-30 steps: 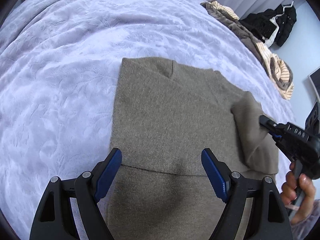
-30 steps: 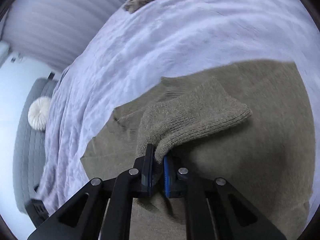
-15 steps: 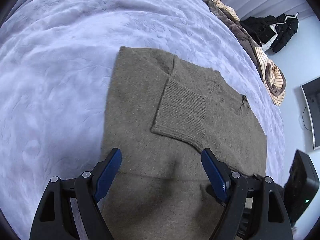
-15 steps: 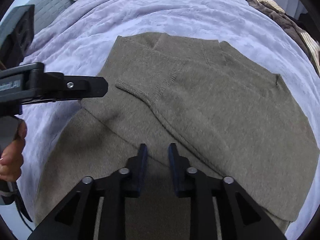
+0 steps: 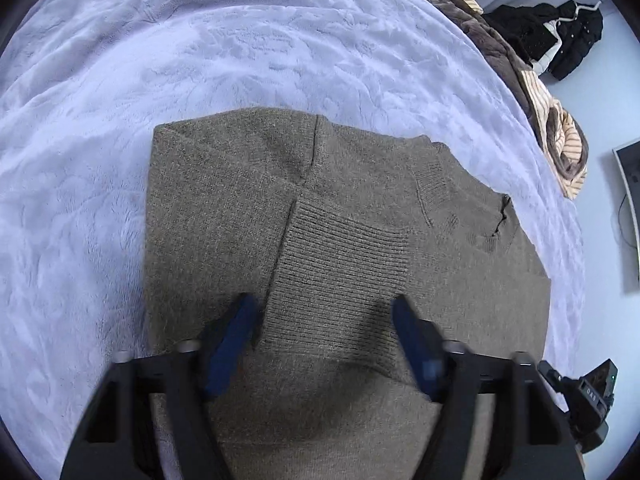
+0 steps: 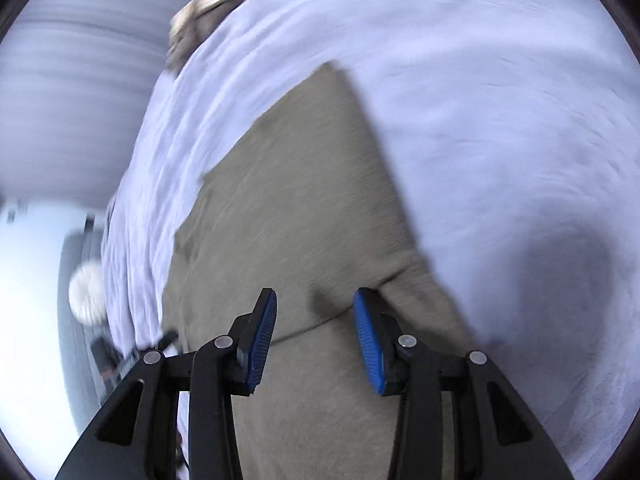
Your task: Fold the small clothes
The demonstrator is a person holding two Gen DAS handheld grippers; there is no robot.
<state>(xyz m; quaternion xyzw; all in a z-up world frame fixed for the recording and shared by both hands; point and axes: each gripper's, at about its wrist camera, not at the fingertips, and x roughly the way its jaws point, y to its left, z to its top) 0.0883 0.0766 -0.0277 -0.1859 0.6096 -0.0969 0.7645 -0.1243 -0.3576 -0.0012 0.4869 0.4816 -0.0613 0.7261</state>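
Observation:
An olive-brown knit sweater (image 5: pixel 224 208) lies flat on the lavender bedspread (image 5: pixel 200 40). One sleeve with a ribbed cuff (image 5: pixel 340 264) is folded across its body. My left gripper (image 5: pixel 324 320) is open and empty, low over the sweater, its jaws on either side of the cuff's near end. In the right wrist view the sweater (image 6: pixel 304 208) shows blurred. My right gripper (image 6: pixel 314 316) is open and empty over the sweater's right part near its edge. It also shows at the lower right of the left wrist view (image 5: pixel 588 400).
A pile of brown and striped clothes (image 5: pixel 532 80) lies along the bed's far right edge, with a black jacket (image 5: pixel 560 36) beyond it. A screen (image 5: pixel 630 216) stands at the right. A round white cushion (image 6: pixel 86 292) sits at the left of the right wrist view.
My right gripper let go of the sleeve, left it folded across the sweater, opened wider and swung to the sweater's right side. My left gripper lowered toward the cuff.

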